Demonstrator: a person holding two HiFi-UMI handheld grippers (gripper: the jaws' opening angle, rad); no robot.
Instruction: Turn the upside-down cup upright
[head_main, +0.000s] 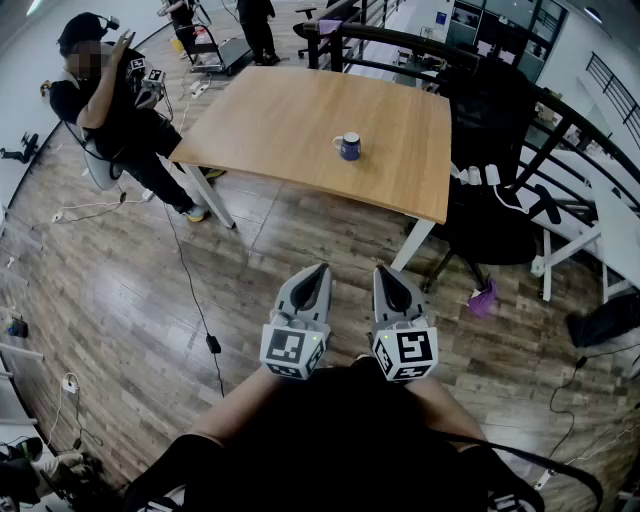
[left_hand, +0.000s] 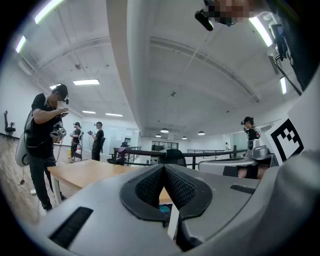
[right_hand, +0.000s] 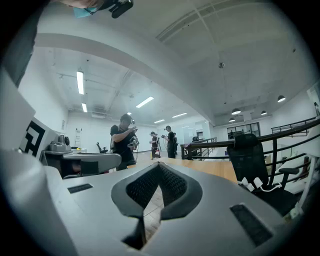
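A small blue cup (head_main: 348, 147) with a pale top and a handle on its left stands alone on the wooden table (head_main: 300, 130), right of the table's middle. From this distance I cannot tell which way up it is. Both grippers are held level, close to my body and well short of the table's near edge. In the head view the left gripper (head_main: 318, 270) and the right gripper (head_main: 383, 270) sit side by side. In the left gripper view the left gripper (left_hand: 163, 168) is shut with its pads together on nothing. The right gripper (right_hand: 159, 166) is also shut and empty.
A person (head_main: 110, 100) sits at the table's left end, and others stand further back. A black office chair (head_main: 490, 200) stands at the table's right corner beside a dark railing (head_main: 560, 130). A cable (head_main: 200, 310) runs across the wood floor, and a purple object (head_main: 483, 300) lies to the right.
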